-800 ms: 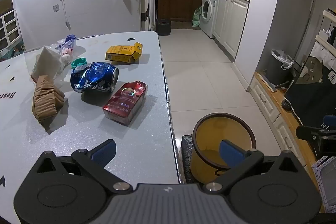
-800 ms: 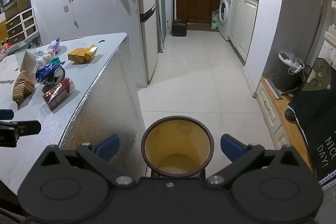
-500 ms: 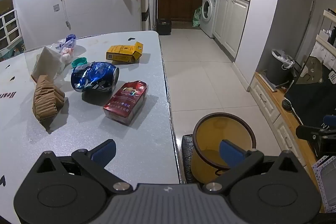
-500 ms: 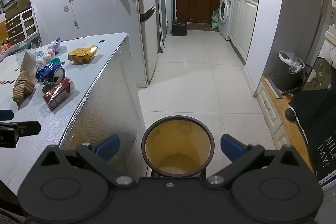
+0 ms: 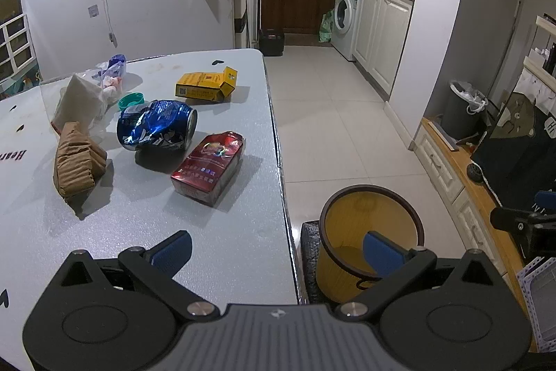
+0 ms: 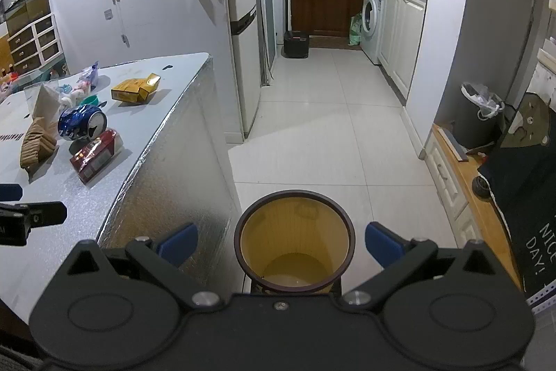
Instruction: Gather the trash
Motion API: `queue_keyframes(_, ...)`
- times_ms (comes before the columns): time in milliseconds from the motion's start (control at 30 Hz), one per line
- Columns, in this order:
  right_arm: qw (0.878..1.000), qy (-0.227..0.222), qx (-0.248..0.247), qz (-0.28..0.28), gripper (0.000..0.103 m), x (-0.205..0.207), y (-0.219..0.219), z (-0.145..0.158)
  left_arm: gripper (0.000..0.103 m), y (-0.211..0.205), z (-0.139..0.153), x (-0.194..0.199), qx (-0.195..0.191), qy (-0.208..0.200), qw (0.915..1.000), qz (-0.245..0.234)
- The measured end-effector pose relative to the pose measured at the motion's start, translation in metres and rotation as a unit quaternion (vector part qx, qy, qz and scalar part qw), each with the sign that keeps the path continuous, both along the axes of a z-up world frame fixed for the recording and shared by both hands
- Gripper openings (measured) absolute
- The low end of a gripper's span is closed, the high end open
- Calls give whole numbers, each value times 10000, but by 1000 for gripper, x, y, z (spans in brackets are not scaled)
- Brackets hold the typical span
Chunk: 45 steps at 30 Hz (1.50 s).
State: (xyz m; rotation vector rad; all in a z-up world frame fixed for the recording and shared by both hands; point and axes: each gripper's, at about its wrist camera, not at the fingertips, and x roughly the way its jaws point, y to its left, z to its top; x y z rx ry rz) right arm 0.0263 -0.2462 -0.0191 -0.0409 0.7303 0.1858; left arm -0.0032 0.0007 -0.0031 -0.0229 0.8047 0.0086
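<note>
While both grippers hang over the desk's near end, nothing is held.

Left gripper (image 5: 274,249): jaws spread wide with nothing between them, tilted down over the near edge of the desk (image 5: 215,232); one blue pad shows over the desk top, the other over the bin.

Right gripper (image 6: 281,242): jaws spread wide and bare, tilted down beside the desk's foil-clad side, with the bin framed between its pads.

Bin (image 6: 295,232): yellow, round, dark-rimmed, standing on the floor just beside the desk's corner; little shows inside it.

Red pack (image 5: 208,167): crumpled, lying on the desk near its right edge, the nearest piece of trash to the left gripper.

Blue can (image 5: 156,126): crushed, on its side, just behind the red pack and close to it.

Brown paper wad (image 5: 76,162): folded and creased, to the left of the can.

Yellow box (image 5: 206,86): flap open, further back on the desk, apart from the can.

Teal cap (image 5: 131,100): small, round, behind the can.

White wrapper (image 5: 80,101): crumpled, beside the cap, behind the brown wad.

Plastic bag scraps (image 5: 113,75): blue and white, at the far end of the cluster.

Floor (image 6: 330,127): pale tiles running back to a washing machine (image 6: 371,19) and a brown door.
</note>
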Motion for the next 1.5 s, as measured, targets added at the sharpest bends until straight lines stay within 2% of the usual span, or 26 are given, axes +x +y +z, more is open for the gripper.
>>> queue_keyframes(1500, 10000, 22, 17, 0, 103, 0, 2, -4, 103, 0, -2, 3, -35, 34, 10000, -9)
